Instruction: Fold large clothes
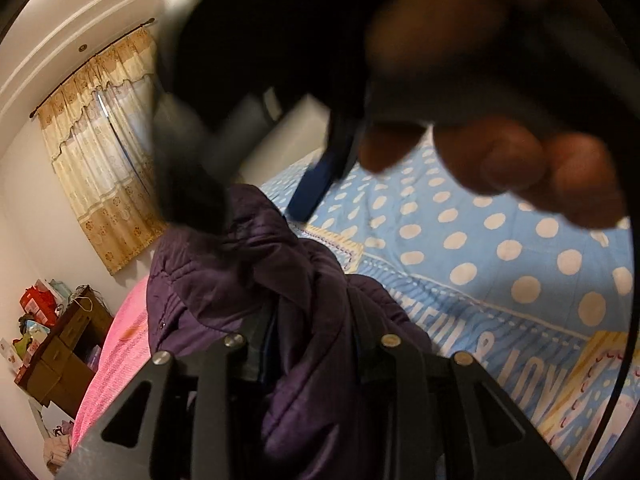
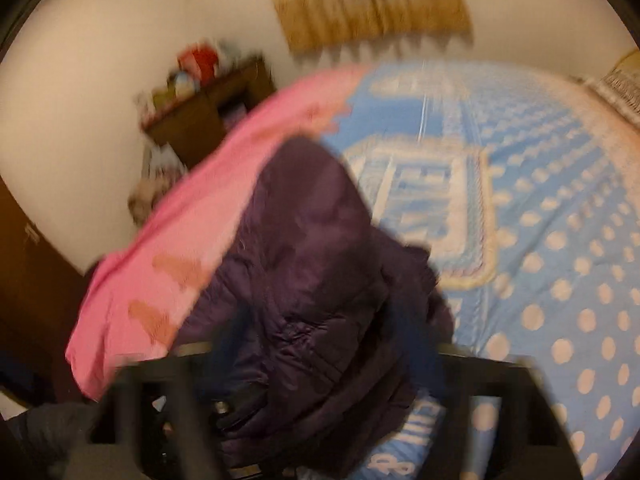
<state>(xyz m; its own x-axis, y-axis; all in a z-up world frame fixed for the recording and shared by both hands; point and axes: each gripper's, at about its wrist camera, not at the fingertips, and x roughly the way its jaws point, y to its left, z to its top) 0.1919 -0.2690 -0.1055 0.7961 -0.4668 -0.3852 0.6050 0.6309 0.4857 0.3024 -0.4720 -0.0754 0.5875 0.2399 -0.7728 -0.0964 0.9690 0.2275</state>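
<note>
Purple jacket [image 1: 248, 280] is bunched on the bed [image 1: 500, 264], at the seam where the pink sheet [image 1: 116, 344] meets the blue dotted one.

Left hand-held gripper [image 1: 312, 344]: jacket fabric sits between the jaws at a narrow gap; can't tell if the pads are actually pressing on it.

Right hand-held gripper [image 2: 320, 360]: view is motion-blurred, jacket folds fill the space between the jaws, grip state unclear. From the left wrist view it looms just above the jacket, held in a hand [image 1: 500, 152].

Jacket's long axis runs away from both grippers toward the curtain [image 1: 100, 152]. Both are at its near end, so I'd expect a lift-and-spread next.
</note>
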